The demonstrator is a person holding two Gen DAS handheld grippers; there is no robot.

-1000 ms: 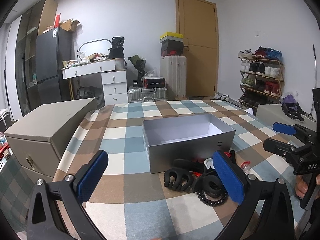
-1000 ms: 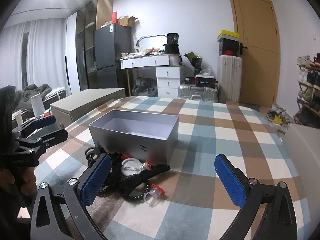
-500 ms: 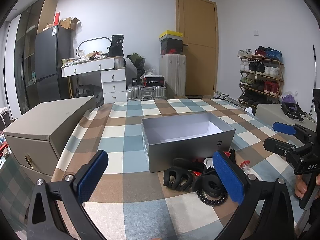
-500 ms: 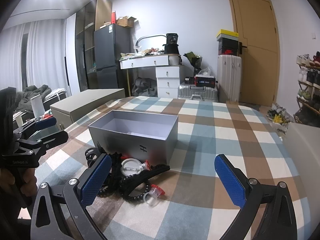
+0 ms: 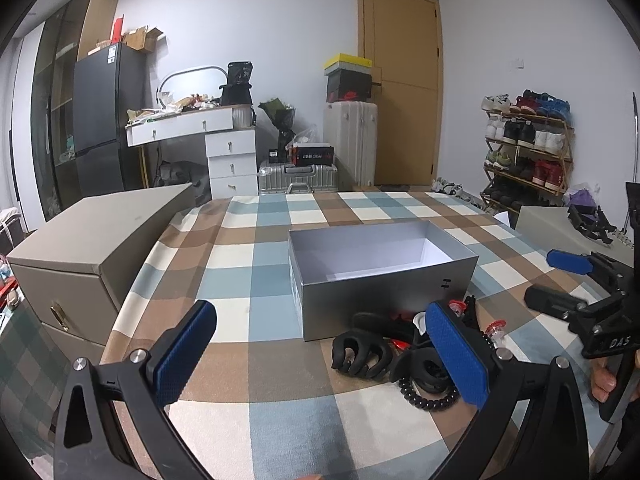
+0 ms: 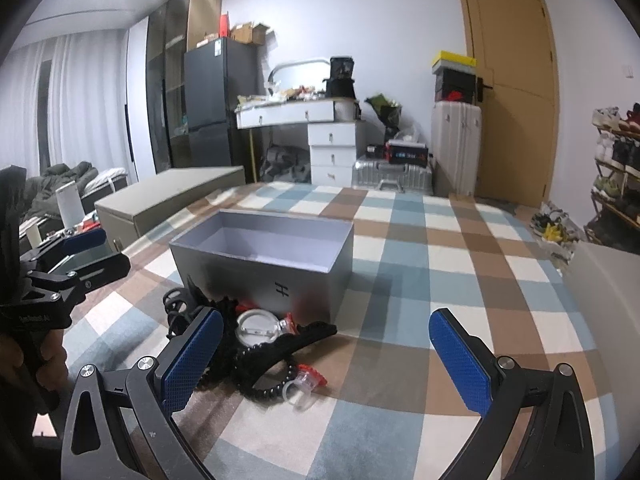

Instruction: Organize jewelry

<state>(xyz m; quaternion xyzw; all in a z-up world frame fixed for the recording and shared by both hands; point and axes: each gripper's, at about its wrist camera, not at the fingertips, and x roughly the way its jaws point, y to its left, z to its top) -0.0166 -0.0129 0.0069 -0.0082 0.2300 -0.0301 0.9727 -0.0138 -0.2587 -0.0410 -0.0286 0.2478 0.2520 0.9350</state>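
left gripper spread wide, empty | right gripper spread wide, empty | jewelry pile lay on checkered tablecloth against grey box, beside each gripper's inner finger

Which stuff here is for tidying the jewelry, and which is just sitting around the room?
For the job:
grey box, open and empty
pile of accessories in front of it
black claw clip
black coil bracelet
left hand-held gripper, open
right hand-held gripper, open

Just lying about:
shoe rack
silver suitcase
white drawers
fridge
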